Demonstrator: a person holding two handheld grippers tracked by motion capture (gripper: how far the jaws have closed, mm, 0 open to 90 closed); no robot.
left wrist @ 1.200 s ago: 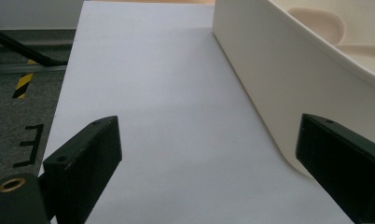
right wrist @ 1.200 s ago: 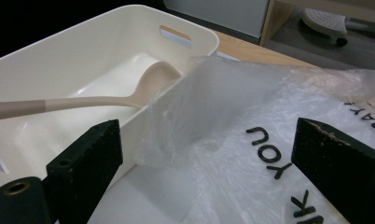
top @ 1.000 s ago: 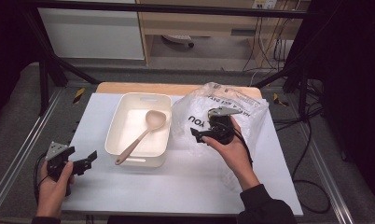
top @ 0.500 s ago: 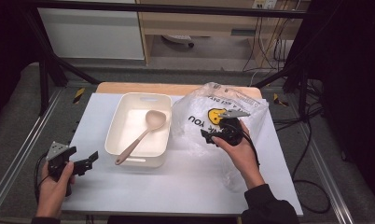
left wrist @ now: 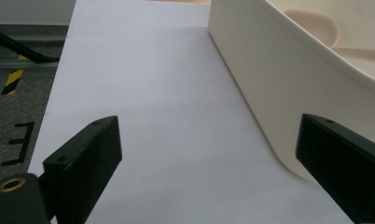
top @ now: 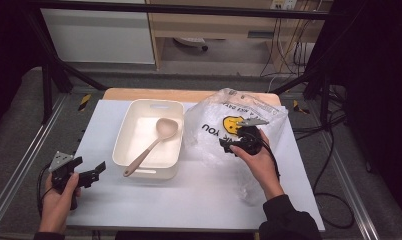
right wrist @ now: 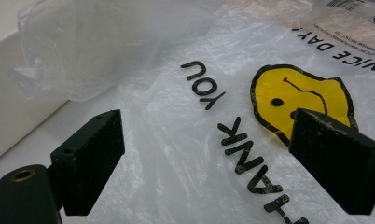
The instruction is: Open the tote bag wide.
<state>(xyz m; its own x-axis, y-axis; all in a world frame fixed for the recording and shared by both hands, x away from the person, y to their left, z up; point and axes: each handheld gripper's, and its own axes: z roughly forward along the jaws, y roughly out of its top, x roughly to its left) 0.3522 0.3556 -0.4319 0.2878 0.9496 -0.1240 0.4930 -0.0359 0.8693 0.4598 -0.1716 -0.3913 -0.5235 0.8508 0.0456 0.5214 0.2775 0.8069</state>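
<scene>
A cream tub stands on the white table top with a beige spoon lying in it, bowl at the far end. A clear plastic bag printed with a yellow smiley and black letters lies to the tub's right. My right gripper hovers open over the bag, its jaws wide with nothing between them. At the table's front left my left gripper is open too, pointing at the tub's near corner, jaws apart from it.
The white table top has bare room along its front edge and to the left of the tub. A metal frame rail runs down the left side. Cables trail off the right edge.
My right gripper has drawn back a little toward the right over the bag. The left gripper has stayed in place.
</scene>
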